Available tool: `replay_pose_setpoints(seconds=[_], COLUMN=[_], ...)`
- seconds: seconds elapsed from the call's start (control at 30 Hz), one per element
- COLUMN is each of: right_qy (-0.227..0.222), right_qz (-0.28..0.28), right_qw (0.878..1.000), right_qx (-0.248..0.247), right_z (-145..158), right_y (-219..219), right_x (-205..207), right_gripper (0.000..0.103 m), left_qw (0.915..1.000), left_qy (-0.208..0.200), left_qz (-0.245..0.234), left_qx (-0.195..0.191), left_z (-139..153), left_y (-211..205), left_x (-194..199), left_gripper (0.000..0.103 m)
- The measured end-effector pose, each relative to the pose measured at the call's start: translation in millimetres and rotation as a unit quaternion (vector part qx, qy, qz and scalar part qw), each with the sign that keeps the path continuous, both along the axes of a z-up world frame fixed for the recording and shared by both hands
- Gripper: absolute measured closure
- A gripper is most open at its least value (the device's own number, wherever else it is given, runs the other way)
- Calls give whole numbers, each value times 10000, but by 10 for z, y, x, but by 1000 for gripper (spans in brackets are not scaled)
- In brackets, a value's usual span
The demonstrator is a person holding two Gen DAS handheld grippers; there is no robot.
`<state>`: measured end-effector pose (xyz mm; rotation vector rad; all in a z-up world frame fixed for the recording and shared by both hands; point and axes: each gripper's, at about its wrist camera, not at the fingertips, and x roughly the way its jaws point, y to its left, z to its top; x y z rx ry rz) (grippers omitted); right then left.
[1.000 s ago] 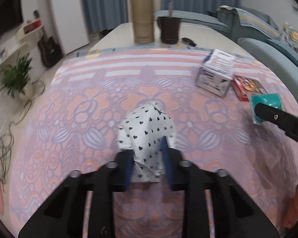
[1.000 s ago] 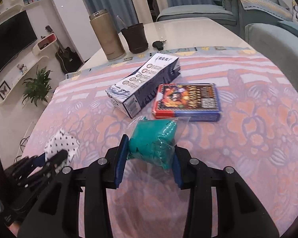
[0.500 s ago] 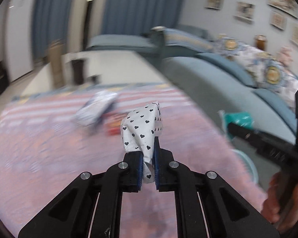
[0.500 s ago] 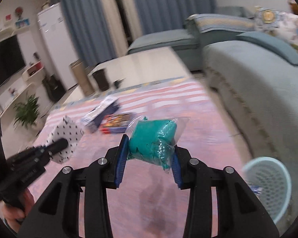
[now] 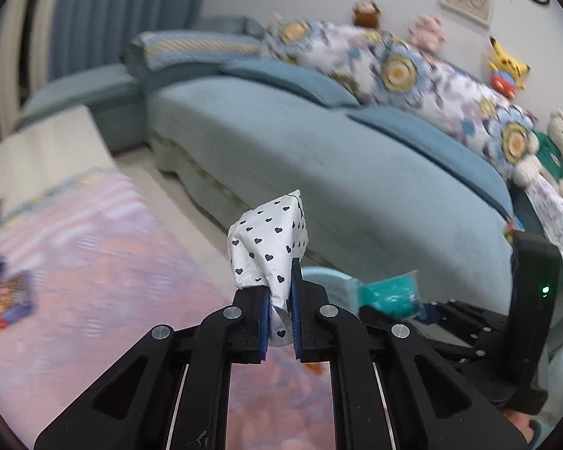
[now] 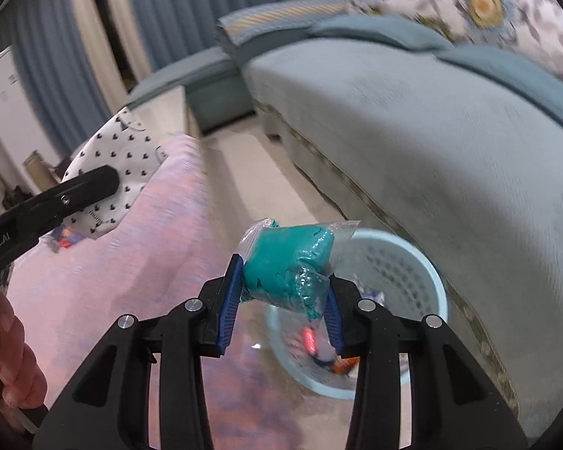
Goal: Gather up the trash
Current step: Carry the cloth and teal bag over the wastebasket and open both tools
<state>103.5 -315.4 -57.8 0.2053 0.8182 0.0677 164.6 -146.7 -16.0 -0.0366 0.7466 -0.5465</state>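
Observation:
My left gripper [image 5: 280, 302] is shut on a crumpled white paper with black hearts [image 5: 268, 247], held in the air over the table's right edge. My right gripper [image 6: 281, 300] is shut on a clear bag of teal stuff [image 6: 291, 262], held above a light blue waste basket [image 6: 398, 258] that stands on the floor by the sofa. The basket holds some trash. In the left wrist view the teal bag [image 5: 388, 294] and the basket's rim [image 5: 319, 273] show just right of my left fingers. The heart paper [image 6: 112, 165] shows at the left of the right wrist view.
A table with a pink patterned cloth [image 5: 94, 262] lies to the left, with a colourful box [image 5: 7, 296] on it. A long blue sofa [image 5: 356, 172] with floral cushions and plush toys runs along the right. A strip of pale floor [image 6: 281, 172] separates table and sofa.
Both grippers have swung right, away from the table top toward the sofa, each still holding its item. The waste basket has come in under the right gripper.

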Motion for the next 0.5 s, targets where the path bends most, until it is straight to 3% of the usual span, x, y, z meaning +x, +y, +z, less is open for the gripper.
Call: replay_pose_setpoints(seconds=[0.27,0.4,0.43,0.5], right_qy=[567,826,876,975], right_qz=[-198,-258,-277,-394], right_qw=[9974,9949,9945,9934], right_qx=[402,509,506,462], right_z=[-647,-874,-897,-941], right_y=[-391,-412,-397,-421], right_x=[119,189,214,230], right_gripper=[66,64,64,63], left_qw=[9948,9938,9938,9939], left_qy=[870,982,988,959], left_qz=[-511,-509,-501,-536], left_qx=[100,118,50,-107], left_z=[-574,-676,-686,-657], left_y=[-417,-430,-414,-377], left_x=[237,311,323,318], left_gripper=[93,79,63,53])
